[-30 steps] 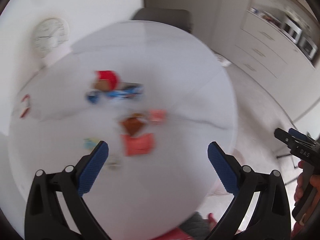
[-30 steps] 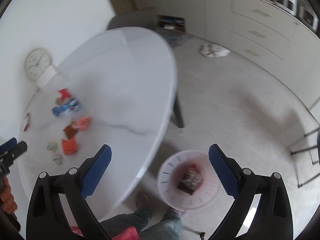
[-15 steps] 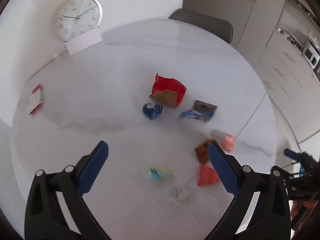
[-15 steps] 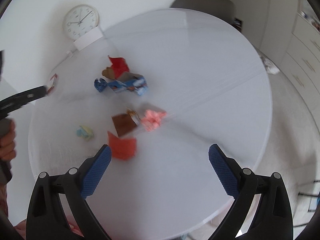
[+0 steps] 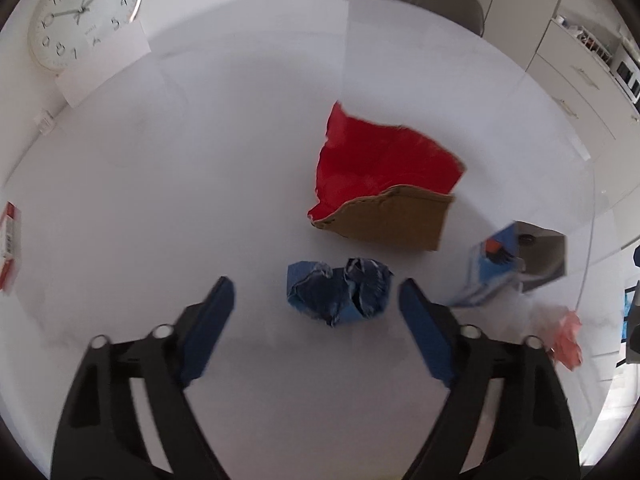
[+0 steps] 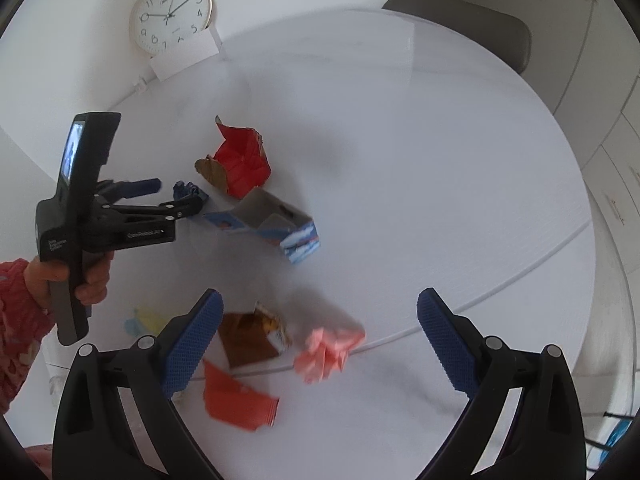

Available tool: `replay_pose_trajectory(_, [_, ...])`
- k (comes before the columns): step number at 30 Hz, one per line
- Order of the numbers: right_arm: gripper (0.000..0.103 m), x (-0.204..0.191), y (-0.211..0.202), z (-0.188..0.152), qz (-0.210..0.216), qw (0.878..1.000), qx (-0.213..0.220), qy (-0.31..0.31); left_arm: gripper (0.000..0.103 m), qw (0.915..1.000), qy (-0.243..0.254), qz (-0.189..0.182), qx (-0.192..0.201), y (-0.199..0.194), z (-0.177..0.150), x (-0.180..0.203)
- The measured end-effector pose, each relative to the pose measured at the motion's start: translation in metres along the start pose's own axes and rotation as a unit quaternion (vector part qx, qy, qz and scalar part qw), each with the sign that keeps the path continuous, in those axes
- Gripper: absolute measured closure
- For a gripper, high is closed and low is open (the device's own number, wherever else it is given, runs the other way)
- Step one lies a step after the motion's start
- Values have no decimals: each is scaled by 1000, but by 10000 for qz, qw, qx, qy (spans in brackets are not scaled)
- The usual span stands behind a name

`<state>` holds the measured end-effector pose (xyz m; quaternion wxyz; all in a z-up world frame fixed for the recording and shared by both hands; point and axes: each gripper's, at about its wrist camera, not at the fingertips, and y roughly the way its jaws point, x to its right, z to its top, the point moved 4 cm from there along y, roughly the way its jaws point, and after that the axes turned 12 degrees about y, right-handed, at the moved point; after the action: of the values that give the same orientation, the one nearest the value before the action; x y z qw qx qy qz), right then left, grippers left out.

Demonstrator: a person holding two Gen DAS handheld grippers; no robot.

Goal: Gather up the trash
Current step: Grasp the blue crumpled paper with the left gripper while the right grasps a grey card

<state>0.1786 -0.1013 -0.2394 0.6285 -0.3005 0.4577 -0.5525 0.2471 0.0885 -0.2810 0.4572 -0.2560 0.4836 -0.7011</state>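
Left wrist view shows the left gripper spread wide, its blue-padded fingers flanking a crumpled dark-blue paper wad without touching it. The wad lies on the round white counter, just in front of a torn red-and-brown cardboard carton. To the right sits an opened blue-and-white milk box, and near the counter's edge a crumpled pink paper ball.

From the right wrist view, the right gripper is also open and holds nothing, hovering over the pink paper ball, a brown snack wrapper and a flat orange-red paper scrap. A pale yellow-and-blue wrapper lies further left. A round white wall clock leans behind the counter beside a white card.
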Motion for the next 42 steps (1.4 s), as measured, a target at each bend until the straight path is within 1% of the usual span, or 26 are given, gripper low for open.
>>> replay_pose_trajectory(2, [6, -2, 8, 5, 73, 9999, -82, -125, 37, 10000, -62, -59, -7, 6, 0, 0])
replay_pose_trajectory(4, [6, -7, 15, 9, 162, 9992, -137, -332, 52, 9999, -88, -91, 42, 8, 1, 0])
replay_pose_trajectory(5, [6, -11, 18, 12, 209, 9983, -146, -517, 55, 9999, -103, -109, 59, 9, 2, 1])
replay_pose_trajectory(6, [6, -17, 22, 14, 257, 9969, -145, -728, 61, 9998, -119, -131, 64, 10, 2, 1])
replay_pose_trajectory(9, [6, -34, 32, 22, 392, 9899, -122, -1354, 65, 9993, -259, -225, 122, 8, 2, -2])
replay_pose_trajectory(13, [6, -50, 55, 31, 362, 9772, -172, -2087, 66, 9987, -399, -255, 170, -1, -2, -7])
replay_pose_trajectory(15, [17, -54, 70, 34, 342, 9707, -316, -2357, 66, 9983, -472, -264, 200, -10, -5, -11])
replay_pose_trajectory(16, [19, -55, 75, 34, 331, 9691, -383, -2413, 66, 9982, -498, -260, 202, -13, -3, -13])
replay_pose_trajectory(17, [27, -56, 81, 35, 322, 9671, -452, -2484, 66, 9980, -535, -255, 213, -18, -5, -14])
replay_pose_trajectory(18, [37, -56, 85, 34, 330, 9656, -514, -2527, 66, 9978, -572, -252, 222, -23, -5, -17])
replay_pose_trajectory(19, [44, -57, 87, 34, 351, 9648, -580, -2539, 66, 9976, -608, -245, 222, -26, -5, -20])
replay_pose_trajectory(21, [72, -56, 89, 35, 404, 9661, -684, -2457, 66, 9974, -668, -168, 231, -37, -7, -24])
replay_pose_trajectory(22, [77, -56, 87, 35, 429, 9676, -677, -2396, 66, 9974, -673, -111, 232, -41, -8, -25])
replay_pose_trajectory(24, [79, -53, 75, 35, 504, 9723, -598, -2202, 66, 9974, -669, 2, 272, -55, -8, -24])
replay_pose_trajectory(28, [79, -39, 36, 32, 606, 9824, -244, -1750, 66, 9968, -670, 44, 426, -91, -4, -12])
replay_pose_trajectory(31, [79, -22, -8, 25, 719, 9890, 66, -1291, 66, 9966, -612, 1, 555, -121, 1, 8])
replay_pose_trajectory(33, [79, -5, -42, 15, 695, 9923, 293, -981, 66, 9962, -549, -80, 671, -141, 3, 26])
replay_pose_trajectory(36, [79, 24, -88, -8, 569, 9948, 559, -630, 66, 9960, -353, -141, 806, -171, 6, 64])
replay_pose_trajectory(37, [79, 33, -99, -14, 545, 9952, 608, -542, 66, 9957, -281, -236, 847, -183, 8, 84])
replay_pose_trajectory(39, [79, 58, -130, -39, 486, 9957, 733, -276, 66, 9953, -170, -388, 870, -199, 6, 109])
replay_pose_trajectory(40, [79, 61, -137, -48, 442, 9959, 765, -192, 66, 9948, -60, -474, 895, -206, 7, 128])
replay_pose_trajectory(42, [79, 83, -159, -77, 246, 9962, 829, 41, 66, 9938, 199, -605, 908, -214, 6, 164])
